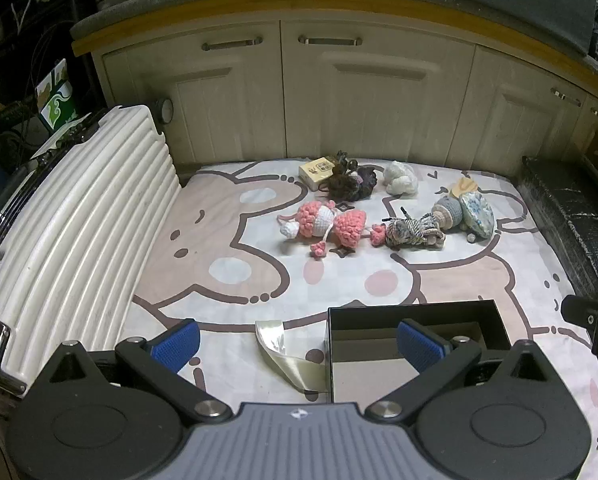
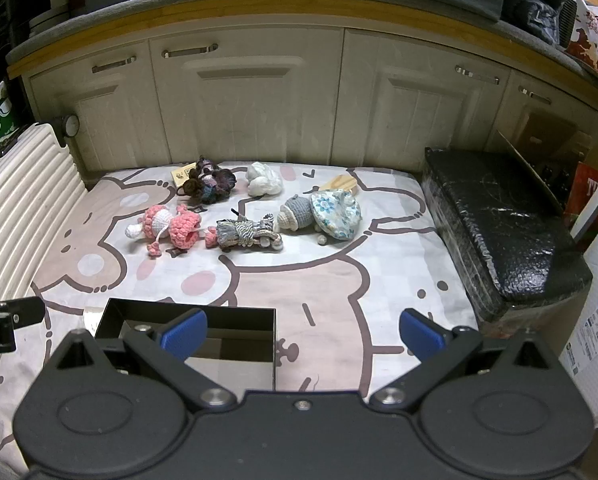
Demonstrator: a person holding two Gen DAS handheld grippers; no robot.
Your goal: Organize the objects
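Observation:
Several crochet toys lie on a cartoon-print mat [image 1: 227,248]: a pink and white doll [image 1: 325,224] [image 2: 167,226], a dark doll [image 1: 351,180] [image 2: 209,179], a white lump [image 1: 401,178] [image 2: 264,179], a striped grey doll [image 1: 413,233] [image 2: 245,234] and a grey doll with a blue floral skirt [image 1: 465,210] [image 2: 323,214]. A small cream box [image 1: 317,172] lies beside the dark doll. An open black box [image 1: 413,322] [image 2: 191,320] stands near me. My left gripper [image 1: 297,342] is open, its right finger over the box. My right gripper [image 2: 303,334] is open over the mat, its left finger over the box.
A white ribbed suitcase [image 1: 71,232] lies along the mat's left side. A black wrapped block [image 2: 503,232] borders the right. Cream cabinet doors [image 1: 379,92] stand behind the toys. A curled shiny sheet [image 1: 287,354] lies left of the black box.

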